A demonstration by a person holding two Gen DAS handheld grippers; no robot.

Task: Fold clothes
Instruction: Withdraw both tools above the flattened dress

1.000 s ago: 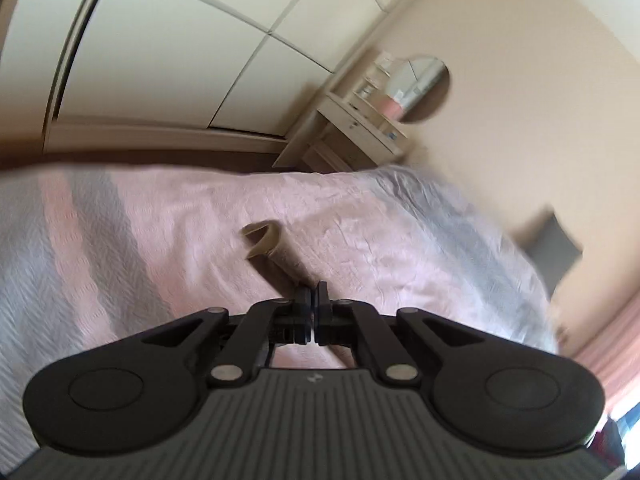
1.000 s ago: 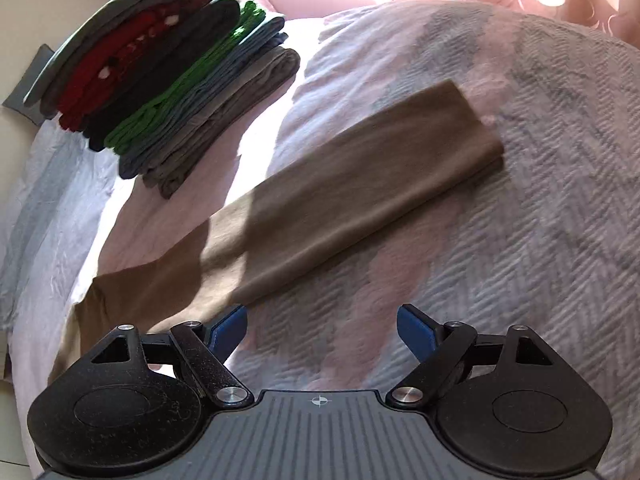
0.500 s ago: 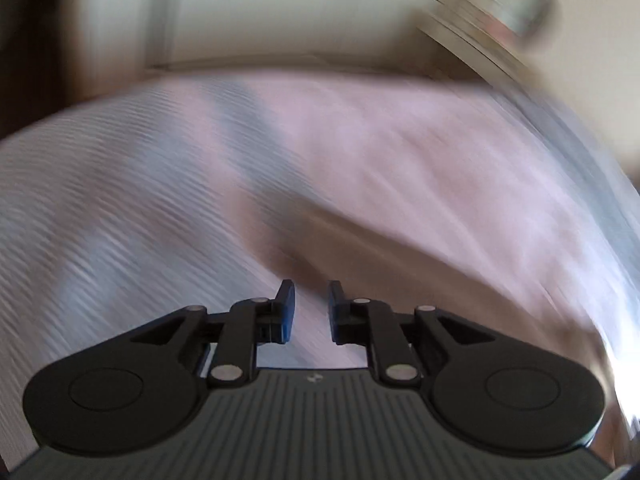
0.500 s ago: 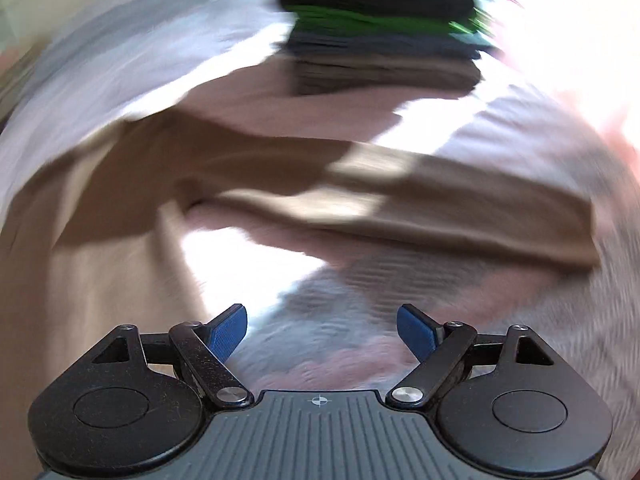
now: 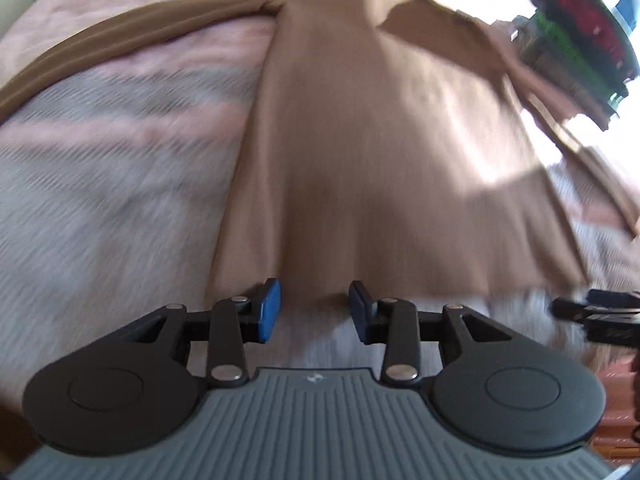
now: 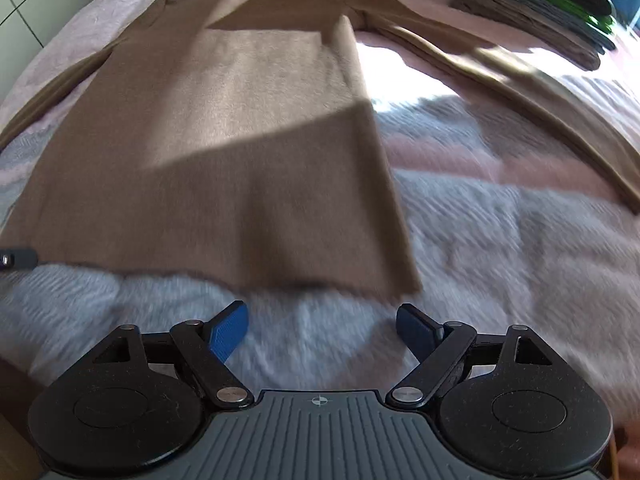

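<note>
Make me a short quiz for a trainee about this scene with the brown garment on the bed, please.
1. True or false: the left gripper has its jaws shut on the brown garment.
2. Which gripper has the wider jaws opening? A) left B) right gripper
3. Fill in: the stack of folded clothes lies on the ____.

Key: 1. False; both jaws stand open at the hem and hold nothing. 2. B. 3. bed.

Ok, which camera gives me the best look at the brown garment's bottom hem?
The right wrist view: the brown garment shows nearly its whole hem edge, ahead of the open right gripper. The left wrist view shows the hem partly hidden behind the open left gripper.
</note>
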